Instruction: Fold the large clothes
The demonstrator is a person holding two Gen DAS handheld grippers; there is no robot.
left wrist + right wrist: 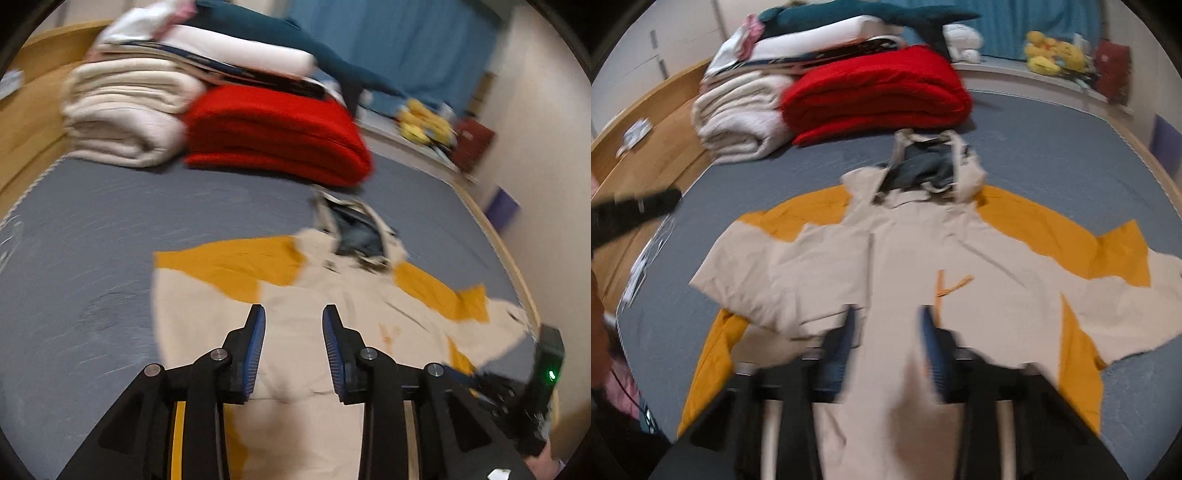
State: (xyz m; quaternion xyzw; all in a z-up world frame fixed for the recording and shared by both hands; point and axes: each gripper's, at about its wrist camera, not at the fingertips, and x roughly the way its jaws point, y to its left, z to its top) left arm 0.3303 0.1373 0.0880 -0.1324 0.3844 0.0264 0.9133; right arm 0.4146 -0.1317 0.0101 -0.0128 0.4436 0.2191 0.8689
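Note:
A beige and mustard-yellow hooded jacket (314, 306) lies spread front-up on the grey bed (92, 240), hood toward the far end. In the right wrist view the jacket (908, 254) has its left sleeve folded in over the body and its right sleeve stretched out to the right. My left gripper (293, 314) is open and empty above the jacket's lower middle. My right gripper (888, 317) is open and empty above the jacket's lower front; this view is blurred. The right gripper's body shows at the right edge of the left wrist view (546, 373).
A folded red blanket (273, 133) and a rolled cream blanket (122, 114) with stacked bedding lie at the far end of the bed. A wooden bed frame (646, 155) runs along the left. Yellow plush toys (1052, 51) sit on a ledge by the blue curtain.

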